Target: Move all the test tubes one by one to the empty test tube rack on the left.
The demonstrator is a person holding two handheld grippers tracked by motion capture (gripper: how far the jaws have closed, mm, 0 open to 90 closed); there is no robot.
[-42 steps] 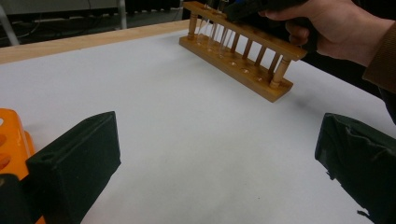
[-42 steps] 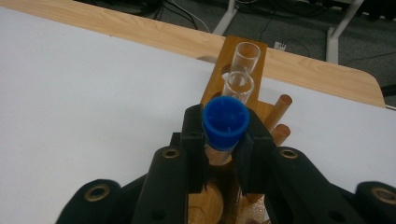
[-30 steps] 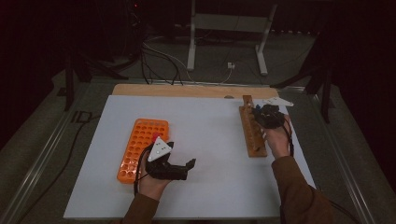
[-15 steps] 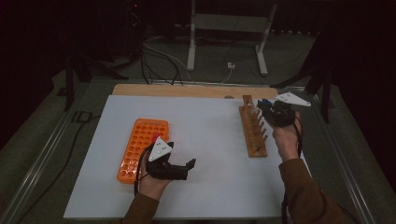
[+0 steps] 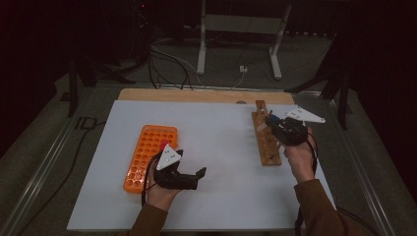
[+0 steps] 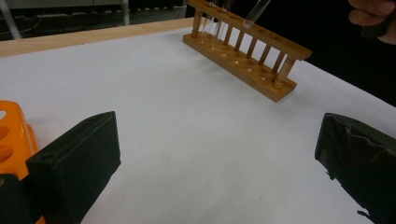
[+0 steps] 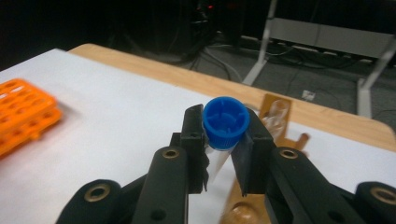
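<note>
A clear tube with a blue cap [image 7: 225, 122] is clamped between the jaws of my right gripper [image 7: 224, 137], just above the far half of the wooden tube rack [image 7: 275, 109]. In the high view that right gripper [image 5: 275, 123] hovers at the right side of the wooden rack [image 5: 265, 142]. My left gripper [image 5: 196, 174] rests low on the white mat beside the orange rack [image 5: 147, 152], and its jaws stand wide apart with nothing between them [image 6: 215, 144]. A couple of clear tubes [image 6: 215, 18] lean in the wooden rack's [image 6: 247, 51] far end.
The white mat [image 5: 221, 147] covers most of the table, with a wooden strip [image 5: 196, 96] along its far edge. A small red object [image 5: 163, 144] sits at the orange rack's right side. Cables and a metal stand [image 5: 241, 39] lie on the floor beyond.
The right gripper has shifted slightly to the right over the wooden rack, tube still in its jaws. The left gripper has stayed put.
</note>
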